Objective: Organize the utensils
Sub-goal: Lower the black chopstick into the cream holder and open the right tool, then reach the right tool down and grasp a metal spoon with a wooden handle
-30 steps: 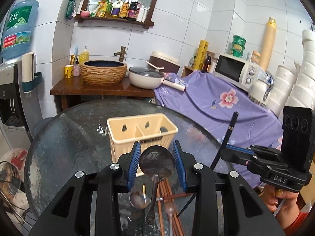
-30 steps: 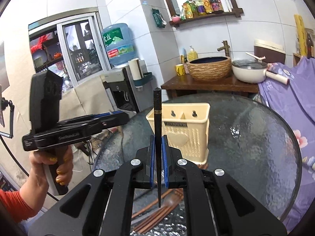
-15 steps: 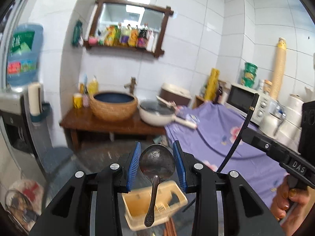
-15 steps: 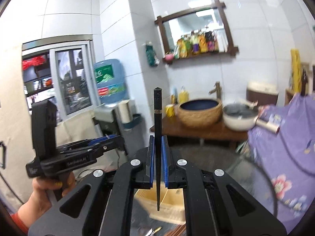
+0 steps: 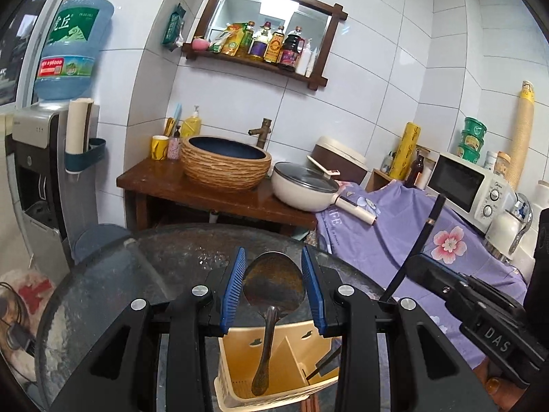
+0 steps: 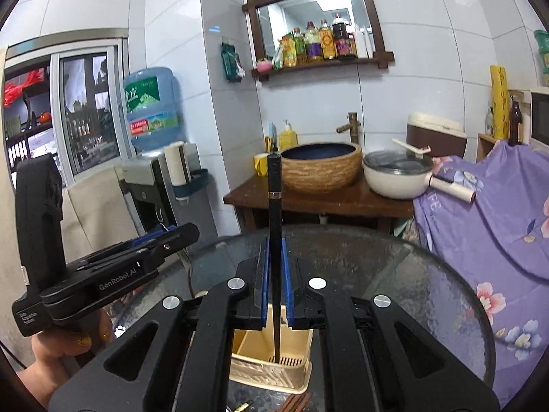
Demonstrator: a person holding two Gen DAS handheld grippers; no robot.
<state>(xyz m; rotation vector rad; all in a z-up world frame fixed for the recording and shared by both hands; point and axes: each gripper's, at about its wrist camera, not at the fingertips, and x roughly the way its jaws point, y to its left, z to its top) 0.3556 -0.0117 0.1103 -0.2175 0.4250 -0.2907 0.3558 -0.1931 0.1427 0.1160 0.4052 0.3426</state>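
Observation:
My left gripper [image 5: 273,290] is shut on a dark metal spoon [image 5: 272,283], bowl up between the blue pads, its handle hanging into the left compartment of a cream plastic utensil holder [image 5: 240,382] on the round glass table [image 5: 113,274]. My right gripper [image 6: 274,283] is shut on a black chopstick [image 6: 274,206], held upright, its tip reaching into the holder [image 6: 302,367]. The right gripper also shows in the left wrist view [image 5: 456,295], with the chopstick [image 5: 425,233] slanting down to the holder's right compartment. The left gripper shows at the left of the right wrist view [image 6: 164,240].
Brown chopsticks [image 6: 296,402] and a small utensil end [image 6: 242,406] lie on the glass in front of the holder. Behind the table stand a wooden counter with a woven basin [image 5: 224,164] and a lidded pan [image 5: 303,187], a water dispenser [image 5: 41,158], and a purple cloth [image 5: 394,240].
Both grippers lifted their utensils off the table, then came down over the holder. The spoon handle and chopstick tip now hang inside its compartments.

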